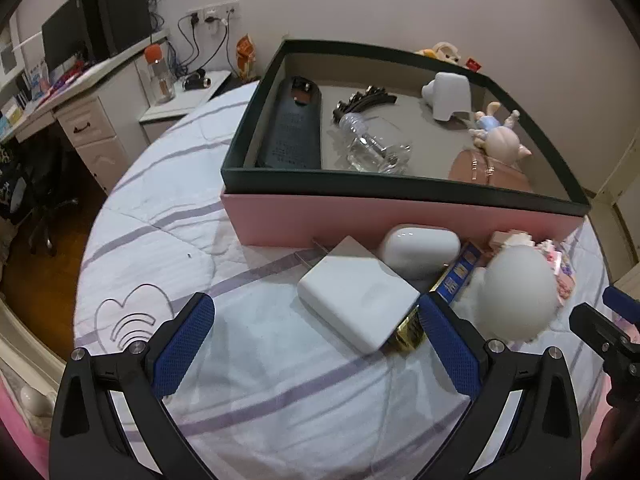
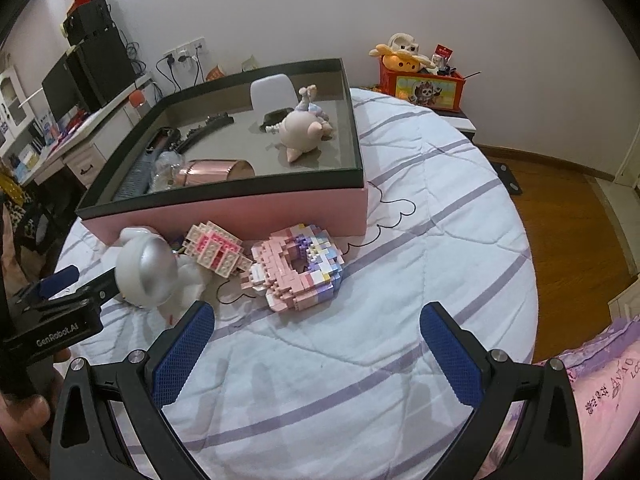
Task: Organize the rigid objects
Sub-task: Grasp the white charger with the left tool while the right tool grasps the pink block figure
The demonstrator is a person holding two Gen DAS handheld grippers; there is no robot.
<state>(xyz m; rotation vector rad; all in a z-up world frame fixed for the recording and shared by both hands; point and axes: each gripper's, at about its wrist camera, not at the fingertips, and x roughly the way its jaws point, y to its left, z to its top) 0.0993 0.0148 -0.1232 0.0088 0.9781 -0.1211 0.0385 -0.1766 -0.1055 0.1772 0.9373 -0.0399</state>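
A pink box with a dark rim (image 1: pixel 360 182) (image 2: pixel 224 196) stands on the bed. It holds a dark remote (image 1: pixel 292 128), a black hair clip (image 1: pixel 362 100), a clear bottle (image 1: pixel 372 148), a white elephant figure (image 1: pixel 448 96), a pig figurine (image 2: pixel 300 130) and a rose-gold cylinder (image 2: pixel 216 170). In front of it lie a white charger (image 1: pixel 356 296), a white case (image 1: pixel 420 246), a blue box (image 1: pixel 458 274), a white round-headed toy (image 1: pixel 520 286) (image 2: pixel 146 272) and two pink brick models (image 2: pixel 296 266) (image 2: pixel 218 248). My left gripper (image 1: pixel 316 316) is open just before the charger. My right gripper (image 2: pixel 316 326) is open, just short of the brick ring.
The bed has a white quilt with purple stripes (image 2: pixel 400 280). A desk with monitors (image 1: pixel 80 32) and a nightstand (image 1: pixel 184 96) stand at the left. An orange toy box (image 2: pixel 424 84) sits at the bed's far right. Wooden floor (image 2: pixel 568 216) lies to the right.
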